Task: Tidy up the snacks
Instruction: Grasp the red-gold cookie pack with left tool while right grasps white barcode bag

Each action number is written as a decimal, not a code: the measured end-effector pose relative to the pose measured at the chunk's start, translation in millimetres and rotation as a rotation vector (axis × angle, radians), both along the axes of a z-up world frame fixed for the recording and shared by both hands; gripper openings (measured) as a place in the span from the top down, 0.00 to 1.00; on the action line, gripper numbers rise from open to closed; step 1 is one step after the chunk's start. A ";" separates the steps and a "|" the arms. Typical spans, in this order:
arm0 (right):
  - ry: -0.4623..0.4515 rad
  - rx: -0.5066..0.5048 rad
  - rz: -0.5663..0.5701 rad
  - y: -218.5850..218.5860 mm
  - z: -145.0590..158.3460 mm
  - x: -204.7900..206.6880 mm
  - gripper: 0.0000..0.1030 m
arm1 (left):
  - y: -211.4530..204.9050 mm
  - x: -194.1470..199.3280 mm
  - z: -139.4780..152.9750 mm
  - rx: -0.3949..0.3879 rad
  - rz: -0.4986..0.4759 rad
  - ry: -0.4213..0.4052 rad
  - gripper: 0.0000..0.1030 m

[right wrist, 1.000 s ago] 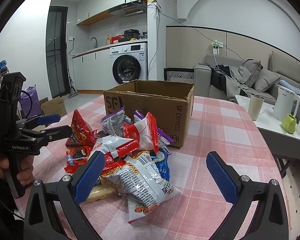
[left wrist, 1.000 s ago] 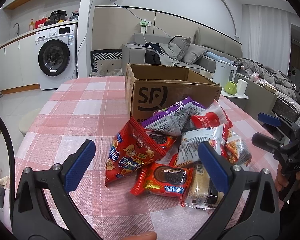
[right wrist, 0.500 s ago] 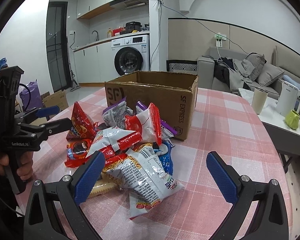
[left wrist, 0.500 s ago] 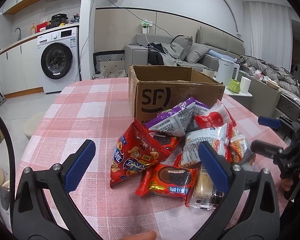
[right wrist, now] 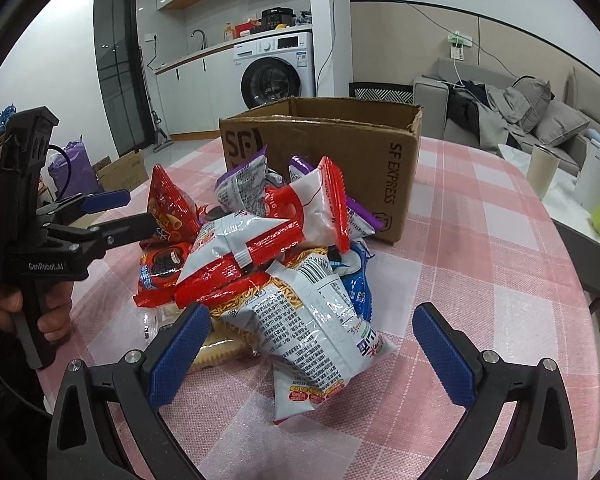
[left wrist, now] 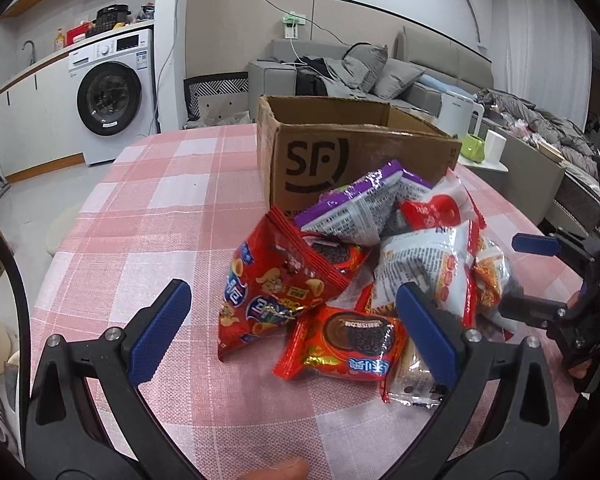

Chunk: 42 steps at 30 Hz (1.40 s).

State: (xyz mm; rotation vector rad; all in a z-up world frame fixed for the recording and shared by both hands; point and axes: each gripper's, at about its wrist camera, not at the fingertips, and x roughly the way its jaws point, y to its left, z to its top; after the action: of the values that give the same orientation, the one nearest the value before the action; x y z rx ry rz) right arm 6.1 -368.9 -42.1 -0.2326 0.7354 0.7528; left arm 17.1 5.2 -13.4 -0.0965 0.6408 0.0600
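Both our left gripper (left wrist: 296, 332) and right gripper (right wrist: 312, 346) are wide; we should take one top packet (right wrist: 312, 328) alone into the box (right wrist: 340, 148).

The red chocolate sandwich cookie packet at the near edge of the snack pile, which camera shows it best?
The left wrist view: the red chocolate sandwich cookie packet lies face-up, nearly whole, just ahead of the open left gripper. In the right wrist view the packet shows only partly, behind white and red bags.
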 end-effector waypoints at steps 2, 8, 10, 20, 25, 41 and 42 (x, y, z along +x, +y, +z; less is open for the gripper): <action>0.024 -0.010 0.013 1.4 -2.5 2.0 0.00 | -1.2 0.9 -1.3 -0.006 -0.009 0.009 0.01; 0.045 -0.056 0.029 9.6 -9.9 8.0 0.00 | -6.6 6.1 -6.2 -0.024 -0.047 0.045 0.01; 0.065 -0.068 0.029 13.1 -13.5 12.8 0.00 | -9.4 7.5 -8.3 -0.016 -0.061 0.060 0.01; 0.168 -0.030 0.051 24.1 -22.7 31.4 0.01 | -10.8 21.0 -23.7 -0.033 -0.085 0.155 0.02; 0.249 0.017 0.060 20.5 -30.3 41.1 0.01 | -7.2 25.7 -30.1 -0.051 -0.100 0.169 0.03; 0.269 0.043 0.055 15.5 -31.2 42.9 0.06 | -7.5 36.9 -46.7 -0.114 -0.182 0.243 0.22; 0.264 0.044 0.047 14.1 -30.8 42.8 0.11 | -6.1 38.2 -47.4 -0.116 -0.180 0.243 0.24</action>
State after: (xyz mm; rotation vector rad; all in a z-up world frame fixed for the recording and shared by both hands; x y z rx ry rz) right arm 48.8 -354.8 -72.9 -0.1117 0.9646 0.8528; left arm 55.3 -1.0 -60.7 -0.1448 0.8934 -0.1414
